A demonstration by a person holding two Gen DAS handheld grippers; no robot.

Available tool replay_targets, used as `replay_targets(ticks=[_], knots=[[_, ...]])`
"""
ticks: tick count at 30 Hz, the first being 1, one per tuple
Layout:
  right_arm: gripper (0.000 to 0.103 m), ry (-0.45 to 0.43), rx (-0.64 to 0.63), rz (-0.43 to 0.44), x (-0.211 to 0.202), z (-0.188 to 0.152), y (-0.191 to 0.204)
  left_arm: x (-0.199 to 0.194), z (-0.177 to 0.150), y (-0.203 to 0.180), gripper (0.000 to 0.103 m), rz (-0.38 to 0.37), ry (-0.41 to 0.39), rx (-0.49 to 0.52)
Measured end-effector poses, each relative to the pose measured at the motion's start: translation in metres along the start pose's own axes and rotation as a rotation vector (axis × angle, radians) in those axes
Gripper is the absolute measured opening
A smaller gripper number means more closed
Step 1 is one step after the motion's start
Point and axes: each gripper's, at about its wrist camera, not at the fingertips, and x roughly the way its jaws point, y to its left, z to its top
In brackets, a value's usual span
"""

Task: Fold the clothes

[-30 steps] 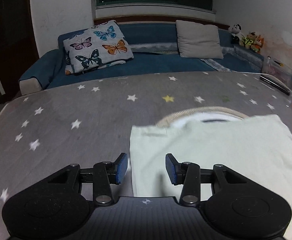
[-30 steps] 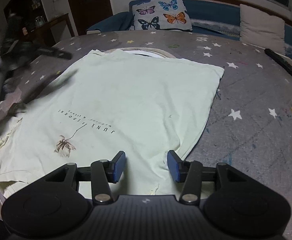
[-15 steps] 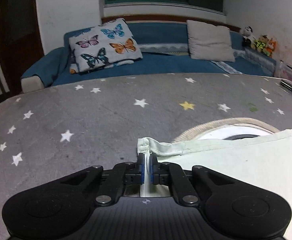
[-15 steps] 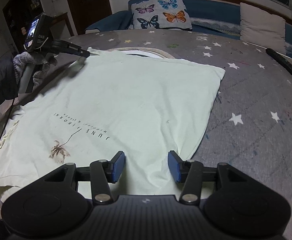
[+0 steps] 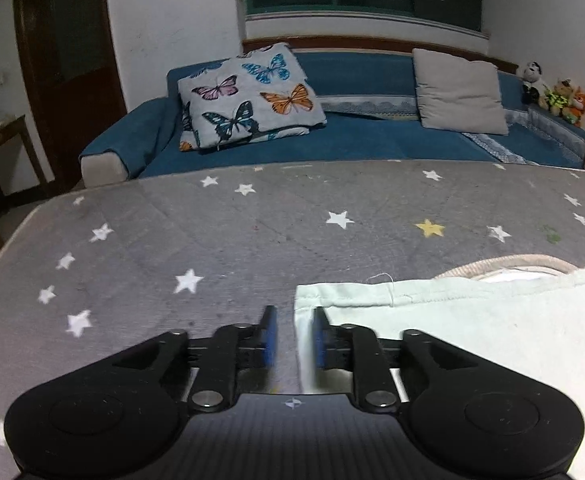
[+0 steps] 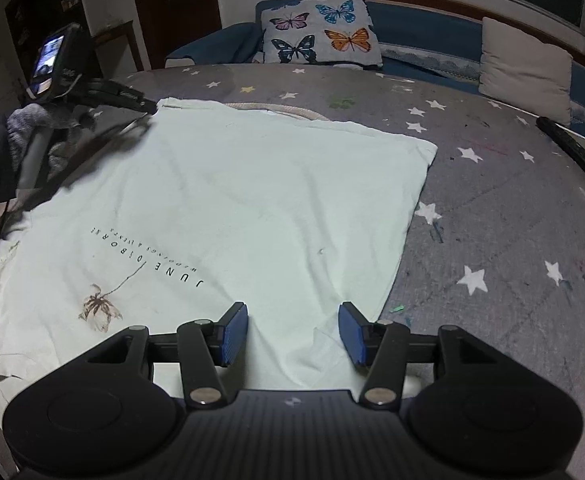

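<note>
A pale green T-shirt (image 6: 252,200) with dark lettering and a flower print lies spread on the grey star-patterned table (image 6: 492,220). My left gripper (image 5: 292,334) is at the shirt's far left corner (image 5: 312,296). Its jaws are opening, and the shirt's side edge runs between them without being pinched. In the right wrist view that left gripper (image 6: 148,114) shows blurred at the top left, held by a gloved hand (image 6: 32,124). My right gripper (image 6: 292,334) stands open low over the shirt's near right part, with cloth beneath it and nothing gripped.
A beige curved band (image 5: 504,262) shows just past the shirt's far edge. A long black object (image 6: 572,152) lies on the table at the right. Behind the table is a blue sofa (image 5: 372,140) with a butterfly pillow (image 5: 248,96), a beige pillow (image 5: 458,92) and plush toys (image 5: 552,92).
The left gripper moved to the shirt's far left corner, shut on it half a second ago, and now has its jaws apart with the corner lying flat. The right gripper stayed put.
</note>
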Motion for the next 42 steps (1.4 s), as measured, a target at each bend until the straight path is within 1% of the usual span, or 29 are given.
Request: replay_targets(ticks=[2,4,6,8,10,12,14,18,20,23,26,29,33,35,36,40,42], knots=[[0.051,-0.008,0.005,0.000,-0.004,-0.001,0.001,-0.017,-0.005,0.002,0.045,-0.013,0.000,0.026],[0.052,-0.012,-0.002,0.006,-0.010,-0.003,0.005,-0.035,-0.012,0.003,0.046,-0.025,0.003,0.059],[0.052,-0.015,-0.010,0.016,-0.015,-0.006,0.010,-0.054,-0.023,0.001,0.054,-0.033,0.013,0.096],[0.054,-0.023,-0.033,0.025,-0.020,-0.008,0.016,-0.073,-0.036,0.000,0.056,-0.043,0.033,0.125],[0.059,-0.033,-0.062,0.029,-0.027,-0.012,0.025,-0.094,-0.054,-0.004,0.059,-0.058,0.048,0.151],[0.059,-0.039,-0.082,0.040,-0.033,-0.016,0.034,-0.115,-0.075,-0.009,0.068,-0.075,0.062,0.177],[0.059,-0.041,-0.104,0.059,-0.037,-0.021,0.043,-0.136,-0.097,-0.016,0.069,-0.093,0.068,0.200],[0.061,-0.040,-0.188,0.076,-0.042,-0.032,0.069,-0.171,-0.137,-0.024,0.073,-0.127,0.063,0.203],[0.063,-0.035,-0.228,0.089,-0.042,-0.038,0.081,-0.188,-0.155,-0.030,0.073,-0.136,0.045,0.216],[0.063,-0.024,-0.275,0.103,-0.039,-0.048,0.099,-0.206,-0.177,-0.040,0.076,-0.148,0.016,0.228],[0.063,-0.011,-0.305,0.103,-0.035,-0.057,0.111,-0.222,-0.198,-0.051,0.076,-0.151,-0.030,0.272],[0.064,0.010,-0.326,0.130,-0.037,-0.069,0.122,-0.231,-0.220,-0.061,0.078,-0.132,-0.067,0.379],[0.064,0.016,-0.348,0.139,-0.047,-0.075,0.127,-0.240,-0.225,-0.060,0.082,-0.093,-0.108,0.424],[0.064,-0.002,-0.324,0.133,-0.055,-0.075,0.123,-0.244,-0.228,-0.059,0.082,-0.073,-0.129,0.445],[0.064,-0.010,-0.298,0.131,-0.057,-0.075,0.118,-0.245,-0.225,-0.057,0.082,-0.066,-0.137,0.429],[0.064,-0.028,-0.185,0.119,-0.063,-0.077,0.098,-0.246,-0.218,-0.055,0.082,-0.095,-0.142,0.371],[0.064,-0.012,-0.157,0.110,-0.062,-0.082,0.091,-0.240,-0.221,-0.060,0.082,-0.102,-0.121,0.396]])
